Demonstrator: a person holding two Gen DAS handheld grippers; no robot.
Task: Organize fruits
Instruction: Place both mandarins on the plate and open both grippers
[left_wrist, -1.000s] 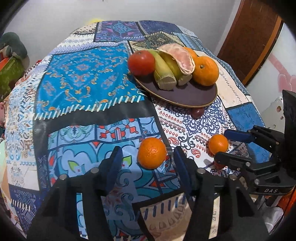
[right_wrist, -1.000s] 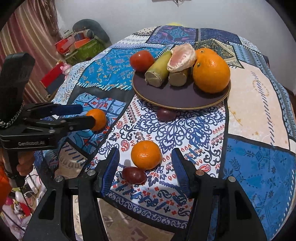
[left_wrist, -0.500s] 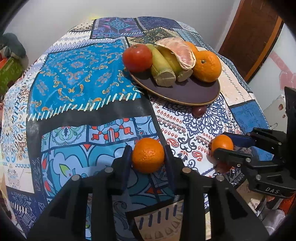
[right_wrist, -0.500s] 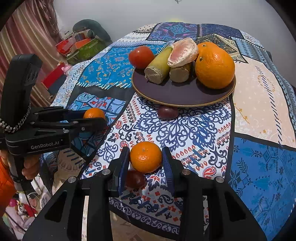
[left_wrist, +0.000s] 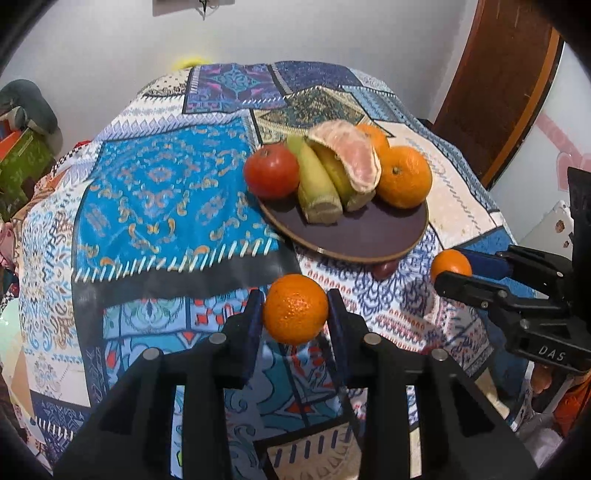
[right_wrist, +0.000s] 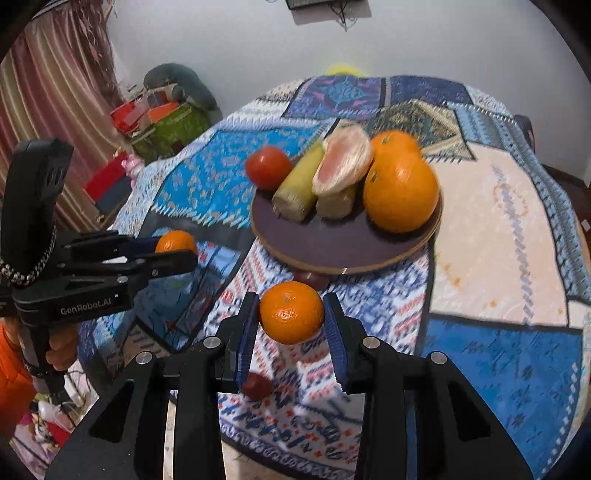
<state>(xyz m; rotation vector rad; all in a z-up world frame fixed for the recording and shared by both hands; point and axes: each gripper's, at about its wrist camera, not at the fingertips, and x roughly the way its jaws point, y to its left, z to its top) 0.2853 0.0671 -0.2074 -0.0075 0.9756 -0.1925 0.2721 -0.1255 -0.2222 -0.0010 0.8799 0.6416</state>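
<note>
My left gripper (left_wrist: 294, 312) is shut on a small mandarin (left_wrist: 295, 309) and holds it above the patterned tablecloth. My right gripper (right_wrist: 291, 314) is shut on another small mandarin (right_wrist: 291, 312), also lifted off the cloth. Each gripper shows in the other's view, the right one (left_wrist: 452, 271) and the left one (right_wrist: 177, 246), each with its mandarin. The dark round plate (left_wrist: 369, 229) ahead holds a tomato (left_wrist: 272, 171), banana pieces (left_wrist: 317, 184), a peeled pomelo segment (left_wrist: 351, 155) and large oranges (left_wrist: 404, 176).
A dark red fruit (right_wrist: 312, 280) lies just in front of the plate and another (right_wrist: 256, 386) lies near the table's front edge. The table (right_wrist: 498, 229) drops off at left and front. Boxes and a green bag (right_wrist: 166, 125) stand at the far left.
Both grippers closed on their mandarins and lifted them off the cloth, moving up and toward the plate.
</note>
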